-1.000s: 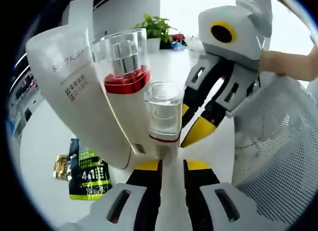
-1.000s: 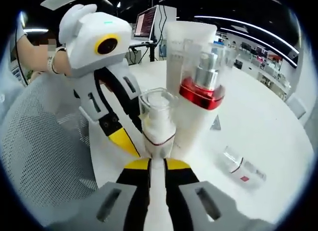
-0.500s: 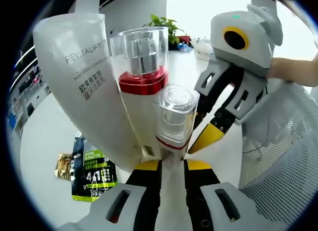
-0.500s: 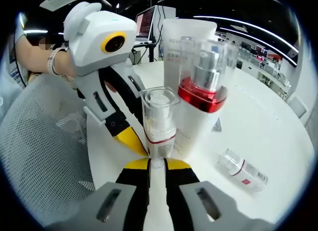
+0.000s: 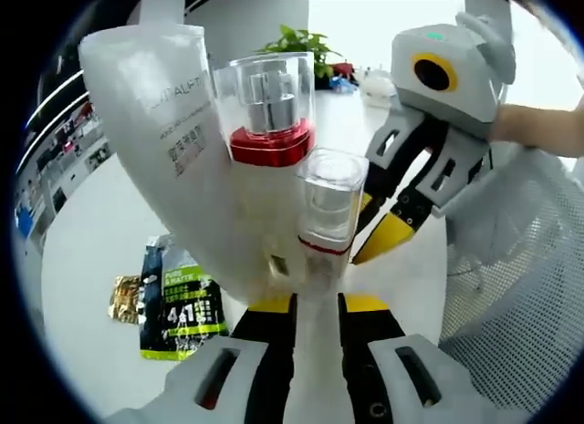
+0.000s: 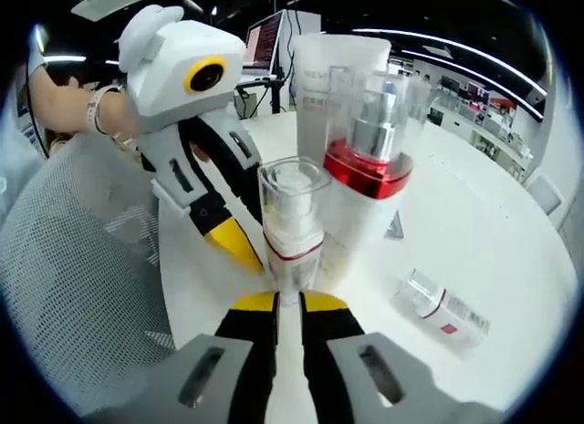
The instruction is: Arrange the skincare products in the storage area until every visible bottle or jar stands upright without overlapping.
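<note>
In the left gripper view, reading from the left, a dark green sachet [image 5: 178,305] and a small gold packet [image 5: 126,299] lie flat on the white table [image 5: 82,260], off to the left of the left gripper [image 5: 316,304]. Right of them a large white tube [image 5: 173,160] rises above the jaws, with a red-collared pump bottle [image 5: 267,141] under a clear cap in front of it and a small clear-capped bottle [image 5: 328,210] nearest the tips. The jaws stand close together with only a narrow slit between them, and the small bottle's base sits just past their tips; whether they pinch it I cannot tell. Further right the right gripper [image 5: 388,232] reaches in, yellow tips pointed at the same bottle — likely steadying it so it stays upright — and beyond it is the white mesh basket [image 5: 520,305]. In the right gripper view the basket [image 6: 73,287] is at the left, then the left gripper [image 6: 233,242] angling in, then the 3 upright products: small bottle [image 6: 292,228], pump bottle [image 6: 370,160], tube [image 6: 324,77]. The right gripper [image 6: 290,304] has its jaws nearly together under the small bottle; a grip is not clear. To its right 1 small clear bottle [image 6: 440,308] lies on its side — in my judgement the piece not yet stood up.
</note>
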The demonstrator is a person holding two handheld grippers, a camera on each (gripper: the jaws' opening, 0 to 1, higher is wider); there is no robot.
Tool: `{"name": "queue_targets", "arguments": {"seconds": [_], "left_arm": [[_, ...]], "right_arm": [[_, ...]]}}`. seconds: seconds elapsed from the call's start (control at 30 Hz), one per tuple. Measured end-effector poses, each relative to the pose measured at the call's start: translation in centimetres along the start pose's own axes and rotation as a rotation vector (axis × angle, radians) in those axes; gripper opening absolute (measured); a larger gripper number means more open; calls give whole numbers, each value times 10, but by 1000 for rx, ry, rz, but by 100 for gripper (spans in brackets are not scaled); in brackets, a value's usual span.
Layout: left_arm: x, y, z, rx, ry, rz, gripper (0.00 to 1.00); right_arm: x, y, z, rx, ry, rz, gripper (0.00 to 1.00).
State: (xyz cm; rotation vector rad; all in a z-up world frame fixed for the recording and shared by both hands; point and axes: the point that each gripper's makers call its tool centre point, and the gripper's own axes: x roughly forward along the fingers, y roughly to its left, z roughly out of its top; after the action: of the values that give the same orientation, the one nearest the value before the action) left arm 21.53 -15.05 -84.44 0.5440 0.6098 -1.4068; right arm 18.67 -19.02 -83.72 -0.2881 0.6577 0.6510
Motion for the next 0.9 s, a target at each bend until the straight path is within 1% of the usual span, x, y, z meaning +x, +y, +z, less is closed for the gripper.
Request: {"name": "queue_targets", "arguments": {"seconds": [0.03,0.07,0.1,0.13,0.17,0.2,0.23,0.27,0.37,0.4,0.43,0.47,0.53,0.57,0.6,0.7,0.73,0.83,0.9], "left_arm": [[-6,9,-3,-7,0,25,15],[-10,16,-4,-10,-12,51,18],[-15,29,-3,0,-28,103,21],[-17,34,2,25,-52,121,26],[-17,36,8,46,-85,116,33],[-17,34,16,49,-126,92,38],[-16,34,20,54,-146,81,40],[-15,34,25,62,-166,70,39],[-7,39,35,81,-196,58,36],[-3,37,40,104,-221,31,34],[-1,35,44,125,-240,17,30],[2,32,46,145,-249,-3,25],[8,35,44,148,-236,-7,24],[10,36,44,142,-239,-21,21],[11,39,45,140,-245,-14,19],[10,38,46,136,-272,-68,18],[9,37,46,135,-272,-86,17],[8,35,44,164,-276,-138,17],[5,34,43,166,-277,-169,17]], "right_arm": [[-3,0,-1,2,0,-2,10],[-7,0,-4,2,1,-4,10],[-9,-2,-7,4,6,-10,10],[-11,-4,-9,9,11,-18,10],[-14,-6,-13,15,17,-27,10],[-16,-7,-15,23,20,-33,11],[-20,-9,-16,31,19,-41,11],[-22,-12,-17,41,18,-51,11],[-31,-17,-15,54,4,-81,11],[-34,-17,-14,58,1,-87,11],[-37,-17,-13,64,-5,-94,11],[-39,-17,-12,69,-9,-99,11],[-41,-17,-13,74,-9,-103,10],[-43,-17,-15,74,-1,-109,10],[-45,-18,-17,74,7,-119,11],[-52,-23,-20,99,2,-151,10],[-54,-24,-20,107,-1,-157,10],[-58,-28,-21,121,-6,-173,10],[-60,-31,-23,122,0,-186,10]]}}
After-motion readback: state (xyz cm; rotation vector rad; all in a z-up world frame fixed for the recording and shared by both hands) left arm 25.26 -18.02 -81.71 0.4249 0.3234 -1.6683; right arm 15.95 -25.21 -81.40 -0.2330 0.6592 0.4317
